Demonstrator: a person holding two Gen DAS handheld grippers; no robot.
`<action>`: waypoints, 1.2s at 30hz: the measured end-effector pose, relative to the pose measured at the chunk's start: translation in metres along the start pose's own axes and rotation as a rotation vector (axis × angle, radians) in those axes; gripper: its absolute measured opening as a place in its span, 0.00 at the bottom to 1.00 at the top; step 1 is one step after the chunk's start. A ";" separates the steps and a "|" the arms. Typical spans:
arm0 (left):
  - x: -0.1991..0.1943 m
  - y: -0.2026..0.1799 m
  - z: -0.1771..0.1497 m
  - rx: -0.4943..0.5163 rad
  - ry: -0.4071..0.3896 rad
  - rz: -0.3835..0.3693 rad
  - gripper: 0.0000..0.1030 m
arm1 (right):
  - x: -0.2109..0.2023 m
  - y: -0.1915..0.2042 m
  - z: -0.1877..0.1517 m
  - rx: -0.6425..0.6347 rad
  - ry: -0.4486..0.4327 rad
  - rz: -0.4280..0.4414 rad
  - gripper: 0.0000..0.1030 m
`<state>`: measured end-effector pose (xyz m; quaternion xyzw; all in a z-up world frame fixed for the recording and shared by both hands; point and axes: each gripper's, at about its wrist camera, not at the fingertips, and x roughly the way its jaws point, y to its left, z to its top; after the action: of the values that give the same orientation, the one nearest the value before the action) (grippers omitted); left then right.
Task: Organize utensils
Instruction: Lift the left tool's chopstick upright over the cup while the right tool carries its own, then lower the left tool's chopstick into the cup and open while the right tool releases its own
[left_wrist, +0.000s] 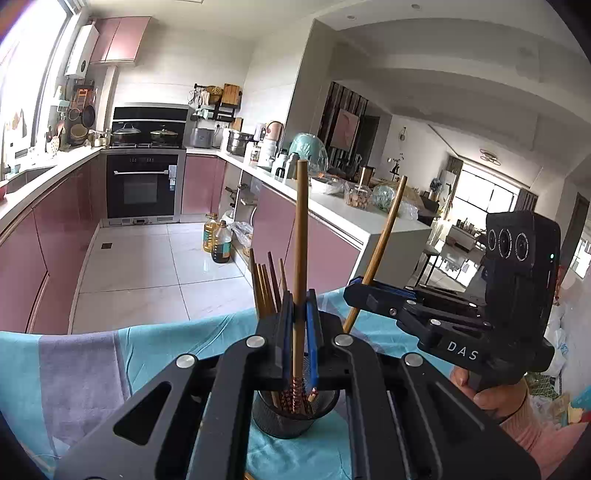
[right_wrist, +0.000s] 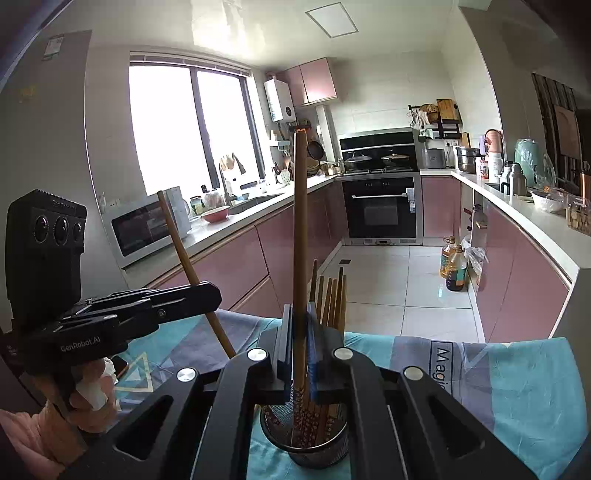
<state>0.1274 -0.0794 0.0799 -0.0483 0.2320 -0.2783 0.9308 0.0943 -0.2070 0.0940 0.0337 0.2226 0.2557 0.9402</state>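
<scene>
Left gripper (left_wrist: 298, 332) closed on one wooden chopstick (left_wrist: 300, 236), held near-vertical, its patterned lower end just above or inside the black mesh holder (left_wrist: 291, 417); exact tip depth not resolvable. Holder stands on a tabletop covered by a teal and grey cloth (left_wrist: 92, 354). Several more chopsticks (left_wrist: 266, 284) already stand in the holder, tops fanned behind the jaws. Right gripper (right_wrist: 301, 332) likewise clamped on a second chopstick (right_wrist: 300, 229), upright, lower end entering the same holder (right_wrist: 304, 439) among the others (right_wrist: 330, 299). In the left view the right gripper (left_wrist: 360, 291) appears to the side, its chopstick (left_wrist: 384, 236) tilted; the person's right hand (left_wrist: 491, 391) grips the handle. Background: kitchen with pink cabinets (right_wrist: 236, 258), oven (right_wrist: 382, 206), microwave (right_wrist: 140, 229)
</scene>
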 end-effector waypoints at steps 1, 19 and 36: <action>0.003 0.001 -0.001 0.002 0.011 0.001 0.07 | 0.003 0.000 -0.002 -0.002 0.008 -0.007 0.06; 0.041 0.001 -0.031 0.074 0.203 0.024 0.07 | 0.040 -0.002 -0.027 0.006 0.147 -0.010 0.06; 0.077 0.019 -0.021 0.049 0.264 0.042 0.07 | 0.065 -0.012 -0.034 0.037 0.221 -0.015 0.06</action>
<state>0.1839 -0.1038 0.0262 0.0163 0.3465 -0.2683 0.8987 0.1351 -0.1865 0.0353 0.0210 0.3296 0.2468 0.9110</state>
